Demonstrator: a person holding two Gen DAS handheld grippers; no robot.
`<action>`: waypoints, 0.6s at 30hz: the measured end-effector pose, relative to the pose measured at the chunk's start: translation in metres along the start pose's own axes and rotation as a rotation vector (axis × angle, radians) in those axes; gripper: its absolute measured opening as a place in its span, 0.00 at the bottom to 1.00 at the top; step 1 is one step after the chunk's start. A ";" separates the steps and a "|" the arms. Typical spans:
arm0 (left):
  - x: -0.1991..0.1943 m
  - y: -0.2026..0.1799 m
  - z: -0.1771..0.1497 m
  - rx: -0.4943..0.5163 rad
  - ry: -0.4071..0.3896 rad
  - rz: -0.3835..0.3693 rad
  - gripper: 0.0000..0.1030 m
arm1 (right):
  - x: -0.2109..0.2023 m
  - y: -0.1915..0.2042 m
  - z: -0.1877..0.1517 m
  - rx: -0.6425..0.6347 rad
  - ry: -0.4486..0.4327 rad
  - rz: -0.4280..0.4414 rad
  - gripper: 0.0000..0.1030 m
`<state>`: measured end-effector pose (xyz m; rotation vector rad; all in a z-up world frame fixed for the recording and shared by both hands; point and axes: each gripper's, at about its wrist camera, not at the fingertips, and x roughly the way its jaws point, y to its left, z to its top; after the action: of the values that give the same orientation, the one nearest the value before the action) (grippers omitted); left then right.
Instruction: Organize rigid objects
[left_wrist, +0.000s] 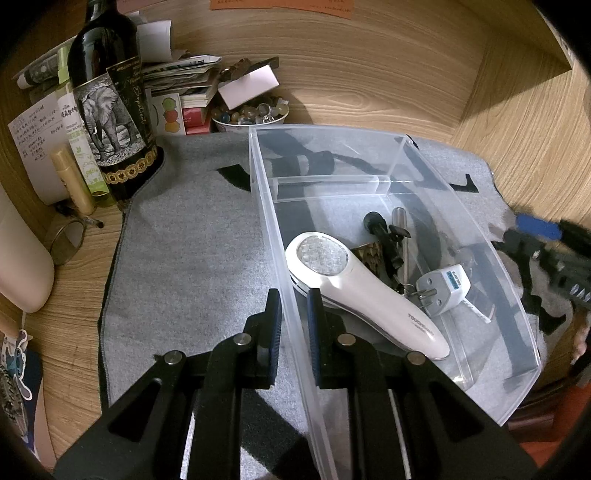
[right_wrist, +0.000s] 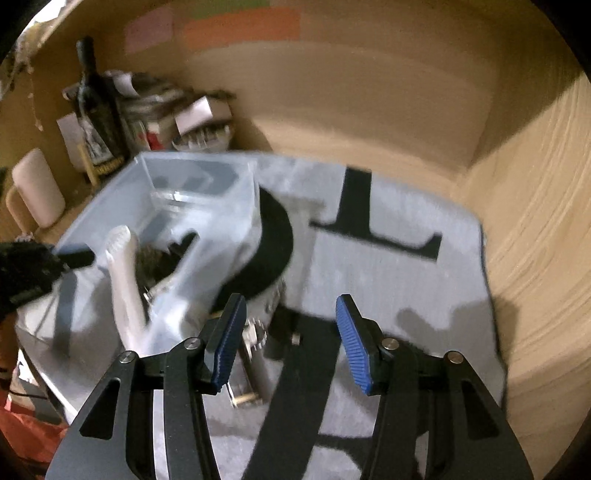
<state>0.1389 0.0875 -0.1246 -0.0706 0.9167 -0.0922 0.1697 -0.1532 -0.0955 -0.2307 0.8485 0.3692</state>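
Wine bottle (left_wrist: 110, 99): standing upright at ten o'clock in the left wrist view, on the corner of the grey mat (left_wrist: 192, 236); not part of the tidying as far as can be judged.
Left gripper (left_wrist: 293, 299): sitting at six o'clock, jaws pressed together on the near-left wall of the clear plastic bin (left_wrist: 271, 229), one pad outside and one inside, steadying it.
Clear plastic bin: resting on the grey mat at centre; thin-walled and probably light, so likely sliding or flexing if pushed, which makes the wall pinch sensible.
White handheld device (left_wrist: 354, 291): lying inside the bin at five o'clock, head toward the far end; smooth, stiff shell, probably slippery, best taken across the narrow handle.
Black corkscrew-like tool (left_wrist: 384, 236): lying just beyond the device at three o'clock; rigid and irregular.
White plug adapter (left_wrist: 443, 288): touching the device's right side at four o'clock; hard, light, with blocky flanks that are easy to pinch.
Right gripper (right_wrist: 291, 332): pointing down over the mat outside the bin, jaws standing apart and holding nothing.
Metal item (right_wrist: 255, 354): lying on the mat at six o'clock in the right wrist view, just under the left finger; blurred, seemingly rigid and small, probably best gripped across its width.
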 end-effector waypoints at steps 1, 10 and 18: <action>0.000 0.000 0.000 0.000 0.000 0.000 0.13 | 0.006 -0.001 -0.004 0.006 0.021 0.003 0.46; 0.000 0.000 0.000 0.001 0.000 0.000 0.13 | 0.041 -0.013 -0.034 0.081 0.142 0.017 0.46; 0.000 0.001 0.000 -0.002 0.000 -0.002 0.13 | 0.049 -0.011 -0.026 0.058 0.118 -0.012 0.46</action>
<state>0.1387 0.0886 -0.1248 -0.0731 0.9168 -0.0935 0.1860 -0.1612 -0.1491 -0.2051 0.9722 0.3210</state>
